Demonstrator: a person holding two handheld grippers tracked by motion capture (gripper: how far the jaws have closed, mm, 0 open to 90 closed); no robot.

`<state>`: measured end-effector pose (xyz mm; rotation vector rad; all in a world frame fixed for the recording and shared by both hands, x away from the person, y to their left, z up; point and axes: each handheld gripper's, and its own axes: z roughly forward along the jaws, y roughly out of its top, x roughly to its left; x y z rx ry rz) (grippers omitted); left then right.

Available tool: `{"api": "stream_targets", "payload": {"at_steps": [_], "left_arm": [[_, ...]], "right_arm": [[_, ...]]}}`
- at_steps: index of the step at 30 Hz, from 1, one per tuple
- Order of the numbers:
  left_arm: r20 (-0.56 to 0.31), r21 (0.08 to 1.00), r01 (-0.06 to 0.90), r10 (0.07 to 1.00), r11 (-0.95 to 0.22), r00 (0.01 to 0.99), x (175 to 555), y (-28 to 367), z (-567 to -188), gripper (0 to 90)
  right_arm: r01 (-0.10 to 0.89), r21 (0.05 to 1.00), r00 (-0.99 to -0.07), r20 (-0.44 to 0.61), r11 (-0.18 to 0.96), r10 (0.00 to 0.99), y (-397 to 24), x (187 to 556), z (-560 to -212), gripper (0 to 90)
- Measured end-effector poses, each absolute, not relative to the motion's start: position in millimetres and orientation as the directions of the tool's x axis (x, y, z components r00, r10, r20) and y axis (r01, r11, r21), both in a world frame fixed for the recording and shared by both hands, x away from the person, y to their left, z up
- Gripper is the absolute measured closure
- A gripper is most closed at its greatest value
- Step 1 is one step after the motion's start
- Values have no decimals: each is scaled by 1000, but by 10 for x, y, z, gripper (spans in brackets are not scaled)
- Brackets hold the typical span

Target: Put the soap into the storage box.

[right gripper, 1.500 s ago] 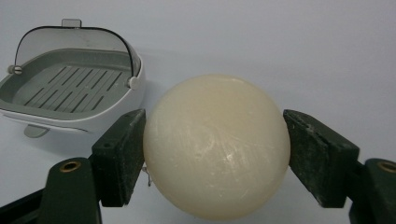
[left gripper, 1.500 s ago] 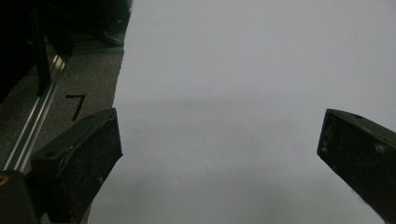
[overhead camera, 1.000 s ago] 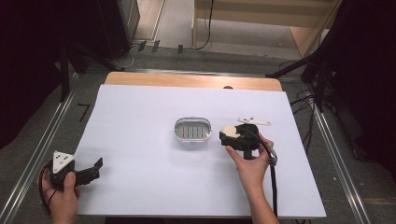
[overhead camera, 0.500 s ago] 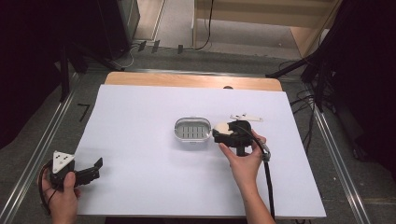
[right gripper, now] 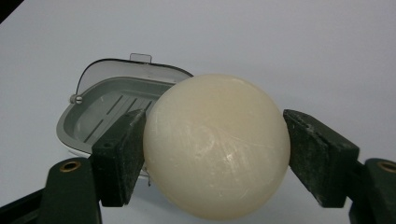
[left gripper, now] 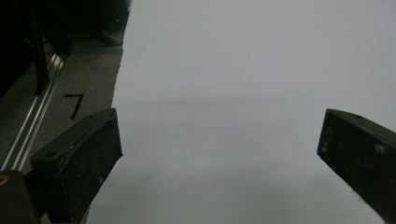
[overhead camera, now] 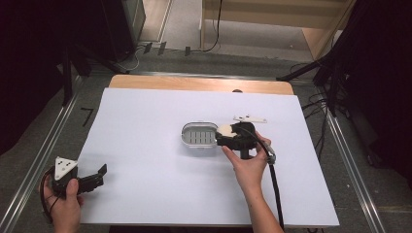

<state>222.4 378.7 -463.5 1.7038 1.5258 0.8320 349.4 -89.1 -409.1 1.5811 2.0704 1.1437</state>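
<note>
A: Cream-coloured soap (right gripper: 216, 145), round, is clamped between the jaws of the right gripper (overhead camera: 228, 136), so the pick-up looks done.
B: Where is it?
A: At the right rim of the open grey soap dish (overhead camera: 199, 136), mid-bench. I judge 1 step remains: lowering it in. The left gripper (overhead camera: 92, 178) rests released at the near left corner.

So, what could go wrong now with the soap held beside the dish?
1. The soap is round and smooth, and the right gripper clamps it only at two sides, so it may slip out and roll across the table.
2. The dish looks light; a bump on its rim could push it away.
</note>
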Motion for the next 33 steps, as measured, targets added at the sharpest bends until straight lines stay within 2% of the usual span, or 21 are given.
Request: {"api": "stream_targets", "payload": {"at_steps": [33], "left_arm": [[10,830,554,994,-66,104,2224,3789,-4633,3]], "right_arm": [[668,735,-398,227,111,889,-518,3605,-4061,254]]}}
